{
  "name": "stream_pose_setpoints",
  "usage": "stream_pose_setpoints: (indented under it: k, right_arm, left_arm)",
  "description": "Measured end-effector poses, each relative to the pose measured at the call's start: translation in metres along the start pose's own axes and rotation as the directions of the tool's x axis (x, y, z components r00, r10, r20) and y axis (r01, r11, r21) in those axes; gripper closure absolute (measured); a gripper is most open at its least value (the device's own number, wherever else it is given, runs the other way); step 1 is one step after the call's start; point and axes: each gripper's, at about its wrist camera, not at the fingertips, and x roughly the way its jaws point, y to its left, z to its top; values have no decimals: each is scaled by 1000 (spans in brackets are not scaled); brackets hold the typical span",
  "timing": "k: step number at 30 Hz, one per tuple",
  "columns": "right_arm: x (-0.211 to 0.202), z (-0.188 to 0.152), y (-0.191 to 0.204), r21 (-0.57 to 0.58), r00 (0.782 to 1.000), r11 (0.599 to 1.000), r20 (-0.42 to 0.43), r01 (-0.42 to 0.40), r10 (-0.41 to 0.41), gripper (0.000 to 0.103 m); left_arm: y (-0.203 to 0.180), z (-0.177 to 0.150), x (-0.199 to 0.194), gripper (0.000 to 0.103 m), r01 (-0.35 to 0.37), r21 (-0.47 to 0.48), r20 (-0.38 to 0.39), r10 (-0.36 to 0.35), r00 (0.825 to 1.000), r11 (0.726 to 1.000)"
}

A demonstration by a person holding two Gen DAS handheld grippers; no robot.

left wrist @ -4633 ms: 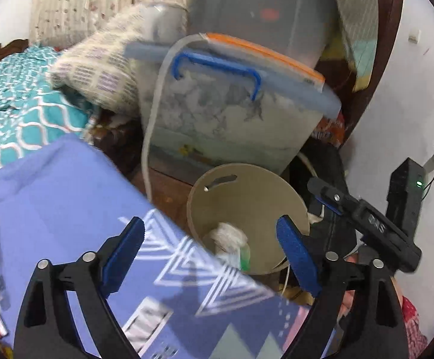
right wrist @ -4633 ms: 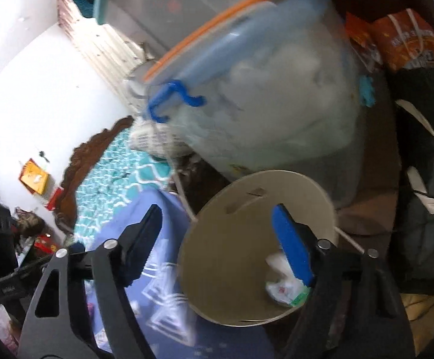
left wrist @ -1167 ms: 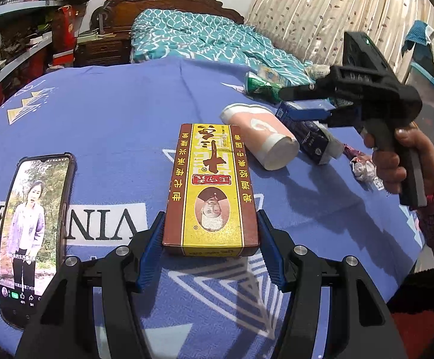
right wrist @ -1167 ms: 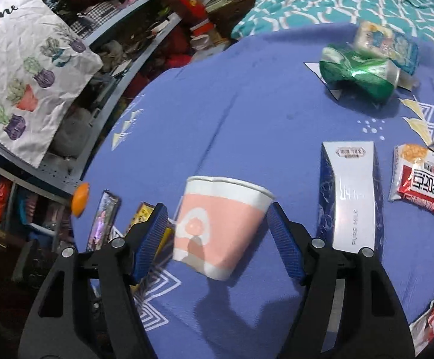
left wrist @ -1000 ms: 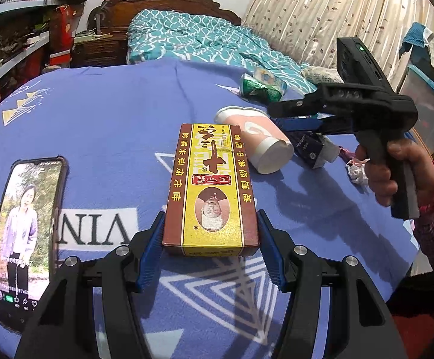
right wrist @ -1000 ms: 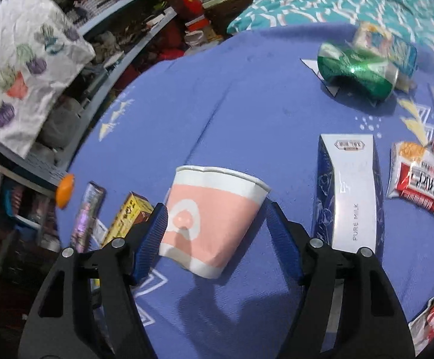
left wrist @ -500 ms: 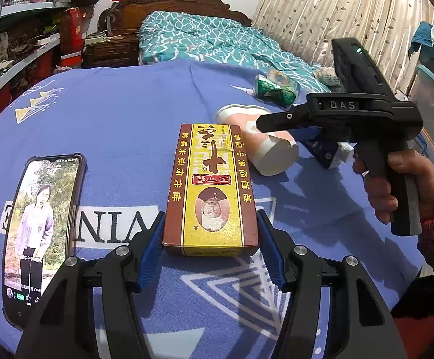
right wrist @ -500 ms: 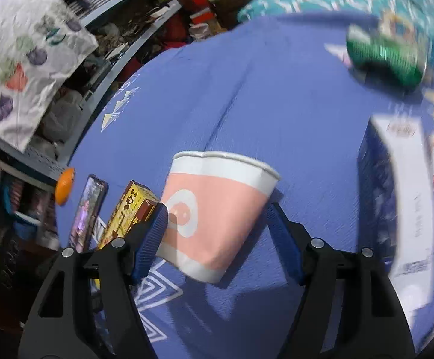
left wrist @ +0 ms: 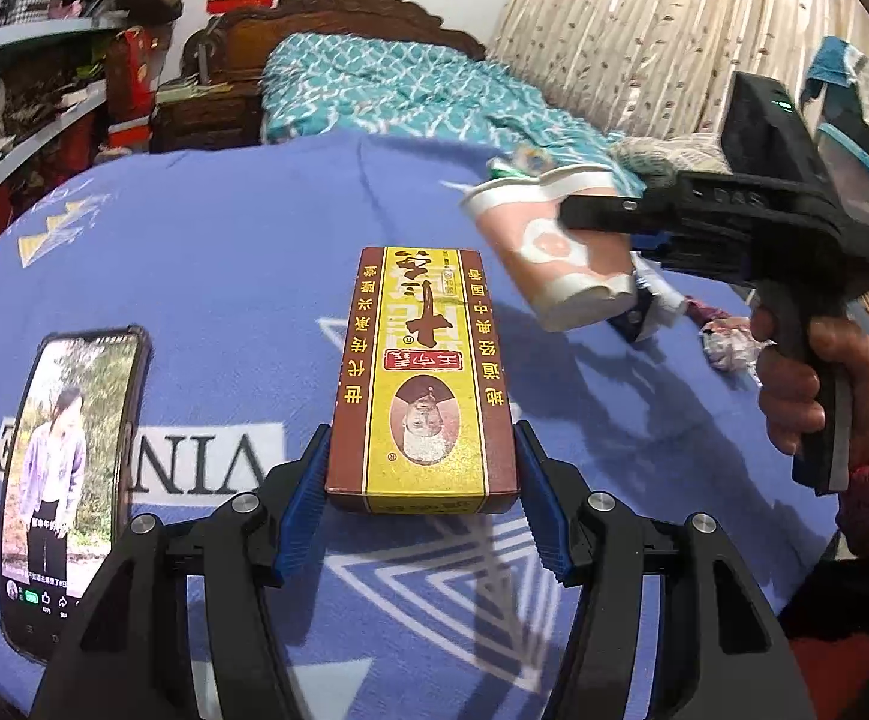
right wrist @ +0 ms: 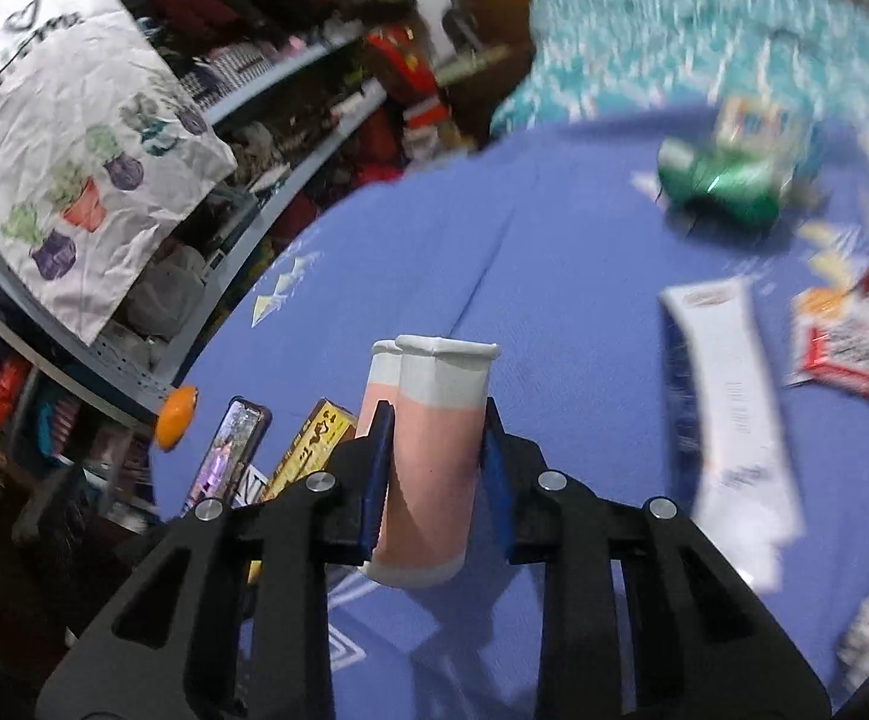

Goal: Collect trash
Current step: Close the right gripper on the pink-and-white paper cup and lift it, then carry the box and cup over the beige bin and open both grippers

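A red-and-yellow cardboard box lies on the blue tablecloth. My left gripper is shut on its near end, with a blue pad flush against each side. A pink-and-white paper cup sits between the pads of my right gripper, whose jaws are closing and squash it narrow. In the left wrist view the cup hangs tilted above the cloth in the right gripper, which a person's hand holds.
A phone with a lit screen lies left of the box. A green can, a white milk carton and a snack packet lie on the cloth. A crumpled wrapper is near the right edge. Cluttered shelves stand beyond.
The right gripper has shut on the paper cup, squashing it, and lifted it off the cloth. The left gripper and the box have stayed in place.
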Motion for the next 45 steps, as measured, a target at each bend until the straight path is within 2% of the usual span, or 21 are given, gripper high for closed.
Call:
stream_pose_setpoints:
  k: [4,11,16,19,23,28,32,36,41,45]
  right_arm:
    - [-37,-18,-2,-17,997,999,63,40,-39,72]
    - [-95,-54,-23,57,986,996,149,67,-75,72]
    - [-142,-75,-45,128,961,986,241,110,-139,72]
    - [-180,-96,-68,206,933,971,309,124,-184,72]
    - [-234,-130,-106,325,875,932,391,161,-287,72]
    - [-288,-173,-164,478,807,861,432,174,-403,72]
    - [-320,-204,-206,570,766,805,438,168,-470,72]
    - [-349,-225,-245,639,730,753,440,155,-523,72]
    - [-394,-244,-297,724,654,667,422,174,-628,72]
    - [-423,-254,-338,779,602,597,388,190,-698,72]
  left_arm:
    - [-11,3,-2,48,25,26,-1,-25,1000,999]
    - [-39,12,6,48,86,73,-23,-85,996,994]
    - [-80,29,13,48,163,161,-31,-160,987,973]
    - [-116,41,17,48,216,238,-36,-214,976,947]
    - [-178,55,27,48,288,354,-64,-284,957,890]
    - [-271,62,58,48,372,495,-141,-350,926,785]
    - [-338,58,93,48,445,554,-232,-383,894,704]
    - [-399,59,128,48,498,590,-301,-399,866,635]
    - [-474,63,169,47,552,615,-375,-407,833,563]
    - [-527,62,189,47,571,633,-409,-400,820,523]
